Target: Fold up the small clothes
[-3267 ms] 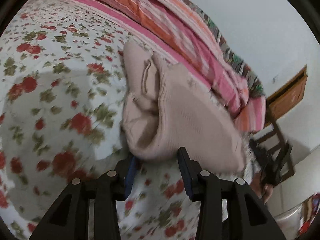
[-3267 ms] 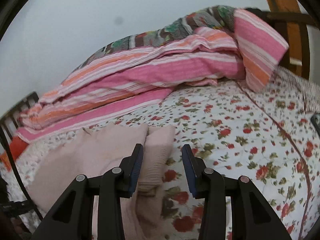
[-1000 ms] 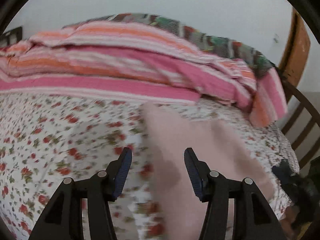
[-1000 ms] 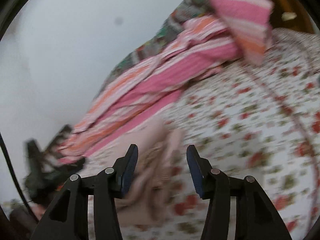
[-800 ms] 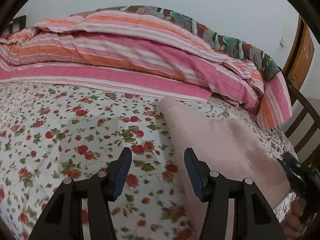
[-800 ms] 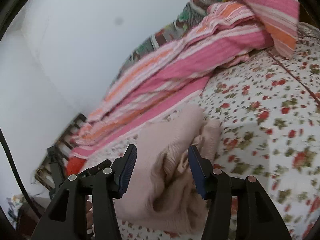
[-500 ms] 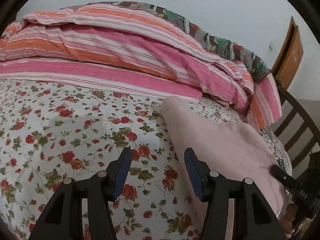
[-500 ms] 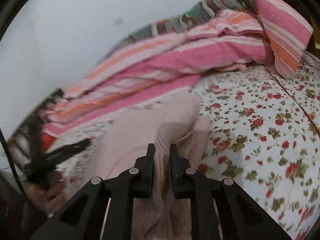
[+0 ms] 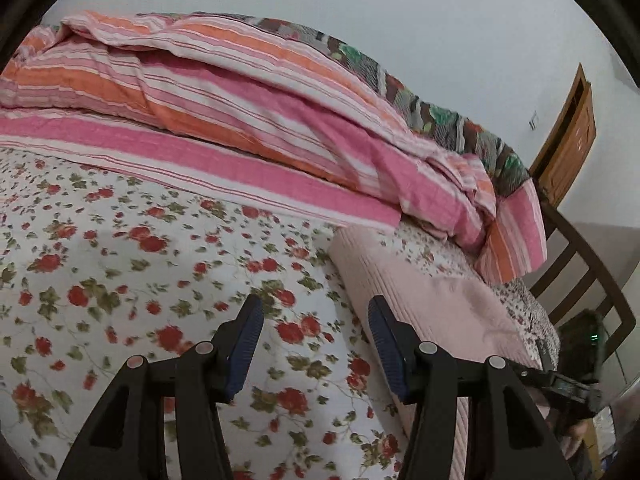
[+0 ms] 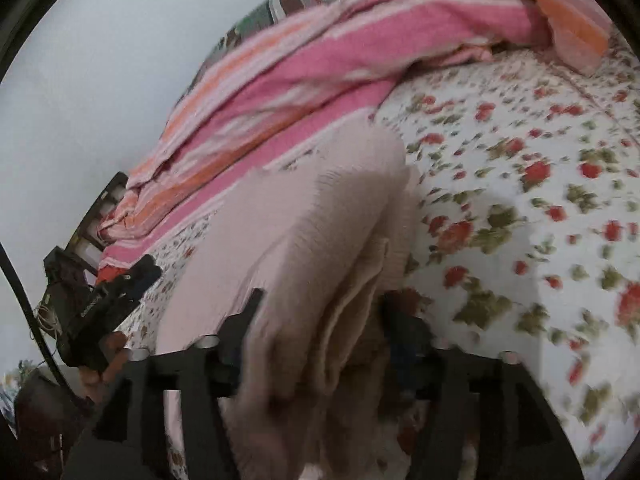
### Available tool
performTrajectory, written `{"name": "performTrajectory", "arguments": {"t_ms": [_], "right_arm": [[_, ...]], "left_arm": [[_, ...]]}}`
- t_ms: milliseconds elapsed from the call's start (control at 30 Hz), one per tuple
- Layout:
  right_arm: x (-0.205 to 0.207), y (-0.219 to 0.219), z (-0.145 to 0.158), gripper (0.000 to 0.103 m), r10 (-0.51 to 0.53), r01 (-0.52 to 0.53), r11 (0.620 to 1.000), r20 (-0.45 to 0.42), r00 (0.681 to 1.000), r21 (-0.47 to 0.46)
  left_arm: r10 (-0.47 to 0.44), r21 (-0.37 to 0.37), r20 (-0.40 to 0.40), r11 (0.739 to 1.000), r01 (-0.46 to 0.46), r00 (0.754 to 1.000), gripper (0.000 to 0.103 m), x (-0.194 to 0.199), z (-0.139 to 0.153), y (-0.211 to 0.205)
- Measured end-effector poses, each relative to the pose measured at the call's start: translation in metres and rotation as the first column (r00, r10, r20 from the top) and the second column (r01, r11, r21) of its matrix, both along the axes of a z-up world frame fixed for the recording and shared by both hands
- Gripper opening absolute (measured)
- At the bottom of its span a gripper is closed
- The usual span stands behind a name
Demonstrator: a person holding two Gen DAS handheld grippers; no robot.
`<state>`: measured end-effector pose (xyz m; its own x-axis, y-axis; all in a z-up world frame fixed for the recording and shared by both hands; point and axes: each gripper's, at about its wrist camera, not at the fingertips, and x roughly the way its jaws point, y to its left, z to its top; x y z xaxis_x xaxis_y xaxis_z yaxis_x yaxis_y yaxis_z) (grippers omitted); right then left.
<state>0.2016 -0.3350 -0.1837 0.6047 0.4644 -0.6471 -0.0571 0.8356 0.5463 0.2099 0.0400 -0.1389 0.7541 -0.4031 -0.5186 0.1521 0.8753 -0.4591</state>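
A bed with a floral sheet (image 9: pixel 120 264) and striped quilt (image 9: pixel 240 120) stands against a plain white wall (image 9: pixel 400 20), near a wooden door (image 9: pixel 568 148).

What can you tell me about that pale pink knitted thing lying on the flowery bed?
The sweater is pale pink, a soft ribbed knit, folded over into a thick bundle with several layers showing at its near edge. It lies on the flowered sheet, just in front of the striped quilt. Its layered edge sits between the jaws of the right gripper, which are opening. The left gripper is open beside it.
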Motion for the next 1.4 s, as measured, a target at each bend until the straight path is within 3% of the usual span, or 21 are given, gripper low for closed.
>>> {"name": "performTrajectory", "arguments": {"t_ms": [100, 233, 367, 567, 700, 933, 1067, 1167, 1333, 1400], "right_arm": [[0.006, -0.008, -0.011, 0.072, -0.021, 0.023, 0.997, -0.026, 0.999, 0.078], [0.010, 0.003, -0.011, 0.072, 0.004, -0.002, 0.999, -0.051, 0.999, 0.036], [0.017, 0.005, -0.012, 0.070, 0.052, -0.047, 0.996, -0.073, 0.996, 0.071], [0.011, 0.003, -0.008, 0.042, 0.057, -0.050, 0.991, -0.051, 0.997, 0.121], [0.000, 0.011, 0.021, 0.037, 0.032, -0.034, 0.994, 0.018, 0.999, 0.104], [-0.011, 0.051, 0.104, 0.035, -0.016, 0.012, 1.000, 0.164, 0.986, 0.024], [-0.008, 0.081, 0.140, 0.035, -0.069, 0.099, 0.985, 0.195, 0.978, -0.144], [-0.003, 0.095, 0.147, 0.035, -0.088, 0.131, 0.971, 0.210, 0.974, -0.199], [0.019, 0.121, 0.146, 0.035, -0.088, 0.111, 0.986, 0.184, 0.979, -0.123], [0.030, 0.132, 0.143, 0.035, -0.065, 0.067, 0.998, 0.191, 0.980, -0.005]], "left_arm": [[0.005, -0.037, -0.001, 0.999, -0.005, 1.000, 0.052, 0.000, -0.001, 0.014], [0.017, -0.102, -0.005, 0.995, -0.017, 1.000, 0.052, -0.003, -0.002, 0.031], [0.020, -0.146, -0.004, 0.989, -0.020, 1.000, 0.052, -0.006, -0.002, 0.041], [0.008, -0.154, 0.000, 0.988, -0.008, 1.000, 0.052, -0.011, 0.000, 0.044], [0.008, -0.146, 0.018, 0.989, -0.005, 1.000, 0.052, -0.017, 0.006, 0.047], [0.053, -0.152, 0.016, 0.987, -0.050, 0.998, 0.052, -0.024, 0.009, 0.061], [0.066, -0.157, 0.030, 0.986, -0.061, 0.997, 0.052, -0.030, 0.015, 0.070], [0.073, -0.171, 0.035, 0.983, -0.066, 0.997, 0.052, -0.034, 0.017, 0.077], [0.094, -0.179, 0.027, 0.980, -0.088, 0.995, 0.052, -0.035, 0.016, 0.087], [0.096, -0.179, 0.022, 0.980, -0.091, 0.995, 0.052, -0.034, 0.014, 0.090]]}}
